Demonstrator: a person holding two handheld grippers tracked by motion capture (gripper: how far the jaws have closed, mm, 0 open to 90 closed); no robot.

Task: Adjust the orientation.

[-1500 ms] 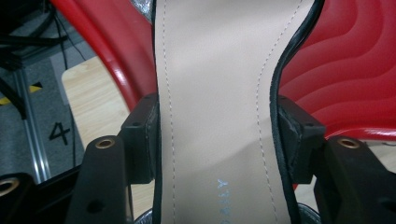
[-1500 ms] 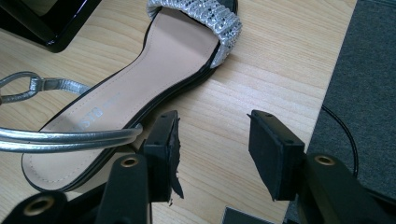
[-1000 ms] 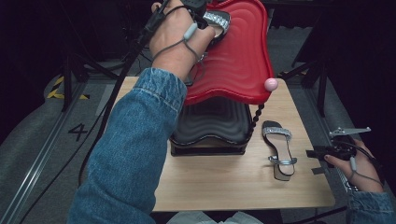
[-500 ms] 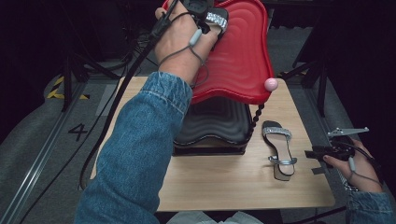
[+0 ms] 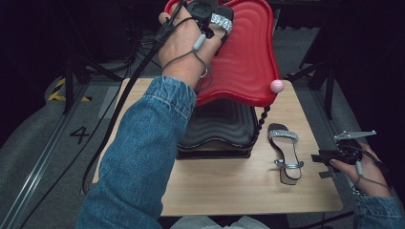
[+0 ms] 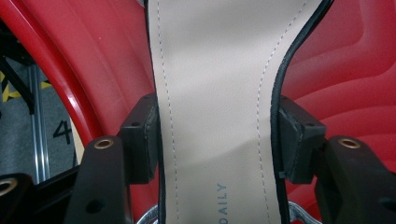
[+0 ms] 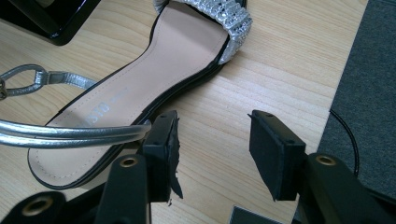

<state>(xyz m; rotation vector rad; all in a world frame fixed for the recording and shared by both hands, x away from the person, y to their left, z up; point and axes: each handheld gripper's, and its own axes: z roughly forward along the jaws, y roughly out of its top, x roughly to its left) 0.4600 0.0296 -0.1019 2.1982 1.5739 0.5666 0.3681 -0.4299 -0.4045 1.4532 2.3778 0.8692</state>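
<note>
My left gripper [image 5: 210,12] is raised at the far end of the table, shut on a sandal [image 5: 220,21] with a glittery strap, in front of the tilted red tray [image 5: 243,62]. In the left gripper view both pads press the edges of the sandal's beige insole [image 6: 215,93], with the red tray [image 6: 345,70] behind. A matching sandal [image 5: 285,152] lies flat on the wooden table [image 5: 229,186] at the right. My right gripper [image 5: 325,157] hovers just right of it, open; the sandal [image 7: 154,70] lies left of its left pad [image 7: 161,140] with bare wood between the jaws.
A black wavy tray stack [image 5: 215,126] sits mid-table under the red tray's lower edge. A pink ball [image 5: 276,86] on a black beaded cord hangs at the red tray's right edge. Grey floor and dark stands surround the table; its right edge [image 7: 345,60] is close to my right gripper.
My left hand with the sandal has shifted slightly up and along the red tray. The right gripper and the sandal on the table have stayed put.
</note>
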